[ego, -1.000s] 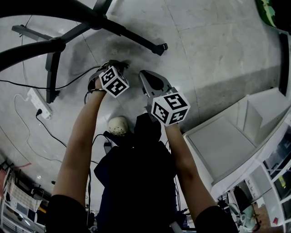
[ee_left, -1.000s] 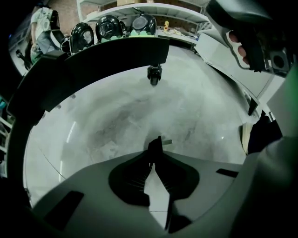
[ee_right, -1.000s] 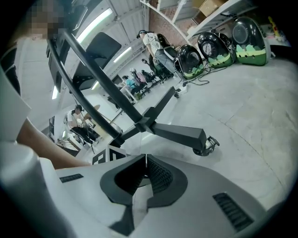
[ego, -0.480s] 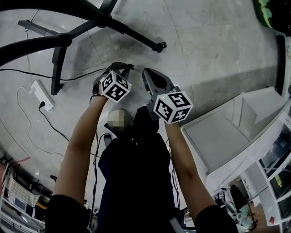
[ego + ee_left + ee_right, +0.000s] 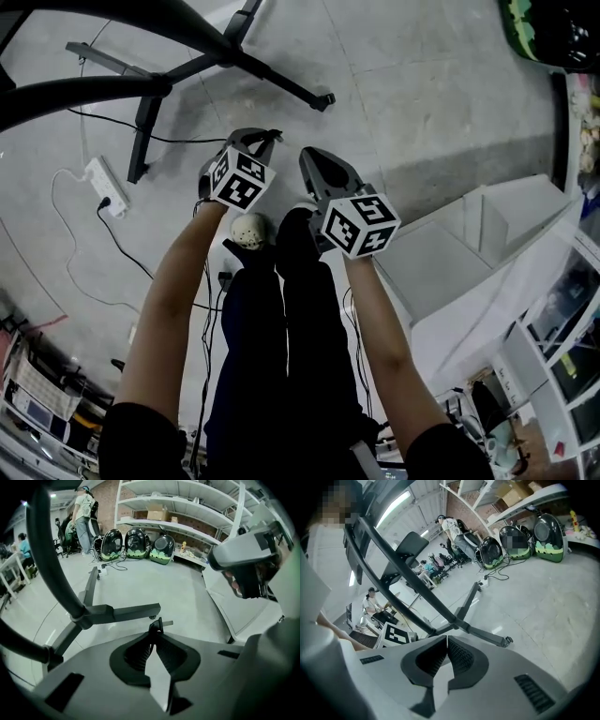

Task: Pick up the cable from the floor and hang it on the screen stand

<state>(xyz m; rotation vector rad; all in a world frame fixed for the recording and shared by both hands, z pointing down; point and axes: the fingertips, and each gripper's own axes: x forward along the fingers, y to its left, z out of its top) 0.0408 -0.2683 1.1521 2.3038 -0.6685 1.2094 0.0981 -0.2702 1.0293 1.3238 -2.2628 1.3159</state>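
Pinching the thin black cable (image 5: 157, 625) at the very tips of the left gripper's (image 5: 153, 636) fingers, with the short end pointing straight out past them, above the floor (image 5: 422, 94) beside the screen stand (image 5: 225, 58); pressing the right gripper's (image 5: 446, 638) fingers together on nothing.

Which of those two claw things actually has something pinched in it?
The left gripper: a thin black cable sits pinched at its jaw tips. The right gripper is shut on nothing.
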